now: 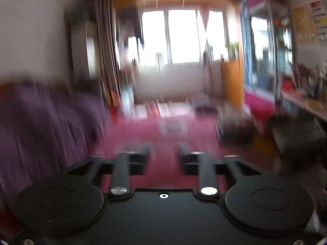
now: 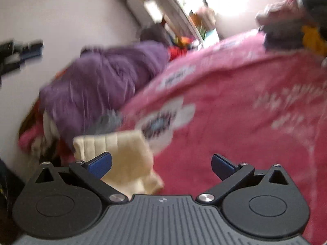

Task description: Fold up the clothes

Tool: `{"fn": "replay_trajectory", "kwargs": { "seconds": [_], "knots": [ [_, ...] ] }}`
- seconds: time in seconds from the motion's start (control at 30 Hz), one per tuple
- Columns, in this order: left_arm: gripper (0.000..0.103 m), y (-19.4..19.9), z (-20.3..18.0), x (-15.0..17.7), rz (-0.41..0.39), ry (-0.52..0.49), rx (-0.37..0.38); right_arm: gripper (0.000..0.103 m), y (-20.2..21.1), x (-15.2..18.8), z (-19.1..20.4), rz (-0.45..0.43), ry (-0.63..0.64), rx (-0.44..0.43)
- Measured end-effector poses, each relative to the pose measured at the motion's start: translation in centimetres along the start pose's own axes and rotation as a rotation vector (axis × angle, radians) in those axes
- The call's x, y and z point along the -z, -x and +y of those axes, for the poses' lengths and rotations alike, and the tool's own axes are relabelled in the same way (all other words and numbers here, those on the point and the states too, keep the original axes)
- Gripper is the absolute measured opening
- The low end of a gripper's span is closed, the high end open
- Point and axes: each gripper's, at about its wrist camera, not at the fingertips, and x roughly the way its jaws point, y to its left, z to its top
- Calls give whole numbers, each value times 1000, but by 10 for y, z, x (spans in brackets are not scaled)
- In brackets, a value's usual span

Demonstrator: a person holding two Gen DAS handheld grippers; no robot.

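Pink bedspread (image 2: 235,122), cream garment (image 2: 126,159) beside right gripper's (image 2: 161,163) spread jaws

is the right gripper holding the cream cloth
No, the right gripper stands wide open above the cream cloth, its blue fingers closed on nothing.

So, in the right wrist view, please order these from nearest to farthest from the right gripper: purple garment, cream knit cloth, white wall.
From the right gripper:
1. Cream knit cloth, beside the left finger.
2. Purple garment, behind it, upper left.
3. White wall, at the back.
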Motion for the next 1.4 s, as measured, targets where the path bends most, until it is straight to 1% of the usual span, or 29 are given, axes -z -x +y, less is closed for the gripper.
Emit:
{"fn": "replay_trajectory", "kwargs": {
  "seconds": [0.07, 0.13, 0.2, 0.23, 0.27, 0.4, 0.43, 0.47, 0.5, 0.53, 0.57, 0.6, 0.63, 0.7, 0.77, 0.83, 0.87, 0.93, 0.97, 1.1, 1.2, 1.27, 1.33, 1.37, 1.4],
  "knots": [
    [46, -10, 15, 47, 105, 70, -8, 103, -9, 5, 0, 28, -22, -6],
    [49, -21, 21, 77, 195, 99, -12, 103, -18, 11, 1, 55, -44, -13],
    [52, -32, 28, 100, 275, 128, -32, 102, -27, 16, 1, 83, -66, -19],
    [53, -37, 24, 105, 314, 152, -31, 102, -32, 18, 1, 96, -78, -22],
    [55, -45, 31, 112, 345, 188, -31, 102, -36, 21, 1, 110, -89, -26],
    [57, -83, 54, 129, 454, 378, -72, 102, -55, 32, 2, 165, -133, -38],
    [57, -91, 58, 133, 474, 423, -73, 102, -59, 34, 2, 179, -144, -41],
    [58, -98, 62, 135, 478, 453, -57, 102, -64, 37, 3, 193, -155, -45],
    [58, -107, 61, 139, 480, 468, -43, 102, -68, 39, 3, 206, -166, -48],
    [57, -116, 58, 142, 479, 479, -33, 99, -72, 42, 3, 219, -177, -51],
    [41, -121, 53, 145, 469, 474, -35, 98, -74, 45, 2, 214, -184, -52],
    [13, -121, 48, 143, 441, 467, -26, 95, -76, 46, 4, 214, -178, -53],
    [12, -117, 44, 137, 404, 470, 7, 91, -76, 46, 5, 214, -170, -56],
    [3, -97, 34, 119, 314, 482, 87, 90, -76, 45, 4, 210, -190, -63],
    [3, -82, 21, 95, 220, 454, 164, 91, -73, 44, -4, 187, -268, -94],
    [3, -69, 7, 69, 137, 414, 225, 96, -69, 44, -14, 155, -363, -139],
    [3, -66, 1, 56, 109, 398, 250, 96, -66, 44, -18, 139, -410, -162],
    [3, -60, -12, 33, 66, 367, 293, 103, -62, 44, -28, 106, -505, -207],
    [3, -56, -17, 24, 47, 354, 311, 103, -60, 44, -32, 88, -548, -230],
    [3, -54, -37, -7, -19, 336, 411, 103, -36, 24, -37, -21, -543, -364],
    [3, -55, -54, -27, -65, 299, 465, 103, -18, 10, -41, -104, -537, -464],
    [3, -60, -65, -38, -84, 280, 491, 92, -6, 0, -44, -159, -533, -530],
    [3, -66, -74, -45, -106, 279, 525, 53, 6, -9, -47, -215, -528, -596],
    [3, -70, -80, -47, -115, 271, 530, 50, 12, -14, -48, -243, -525, -629],
    [4, -75, -84, -46, -112, 258, 511, 50, 18, -19, -49, -271, -522, -662]
  ]
}}
